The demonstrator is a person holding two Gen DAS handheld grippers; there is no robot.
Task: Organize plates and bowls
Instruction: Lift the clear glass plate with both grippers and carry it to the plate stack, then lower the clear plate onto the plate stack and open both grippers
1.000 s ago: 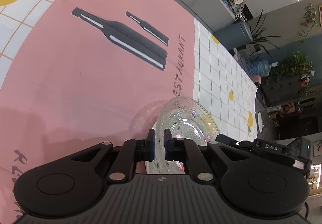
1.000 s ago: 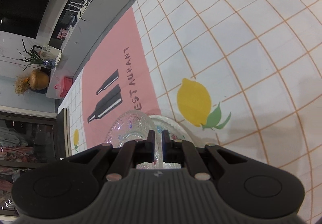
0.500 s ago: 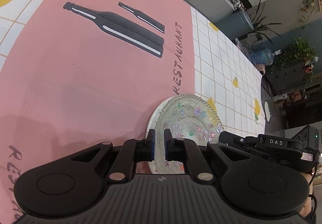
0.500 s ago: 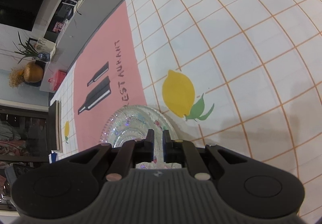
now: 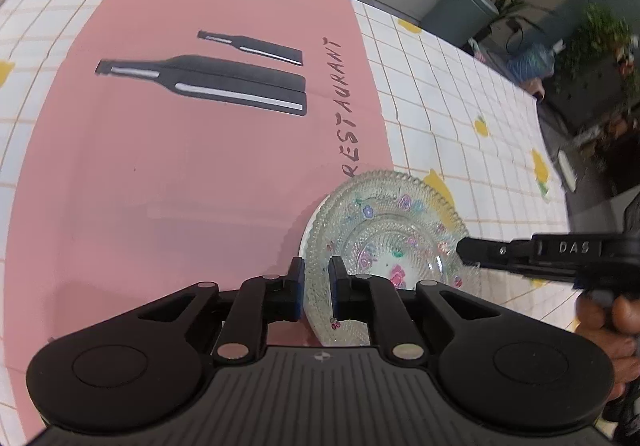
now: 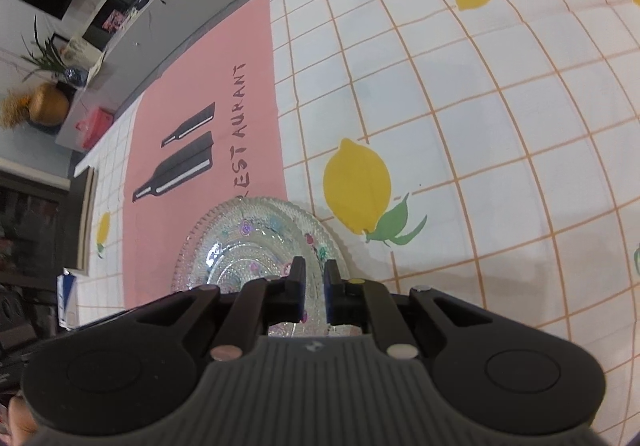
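A clear patterned glass plate (image 5: pixel 384 230) (image 6: pixel 248 246) lies on a white flowered plate (image 5: pixel 306 242), whose edge peeks out at the left. They rest where the pink mat meets the lemon cloth. My left gripper (image 5: pixel 316 278) straddles the glass plate's near rim. Its jaws are opening, and the rim stands in the gap with the pads no longer pressing it. My right gripper (image 6: pixel 313 278) is shut on the opposite rim. In the left wrist view the right gripper (image 5: pixel 464 250) reaches in from the right.
The pink mat (image 5: pixel 200 165), printed with two black bottles, spreads out to the left. The checked lemon cloth (image 6: pixel 480 125) covers the table on the right. A person's hand (image 5: pixel 608 322) holds the right gripper. Past the table's far edge are a grey counter, plants and shelves.
The glass plate has come down from a tilt to lie flat on the white plate. Both grippers rolled with it, and the left jaws have parted slightly.
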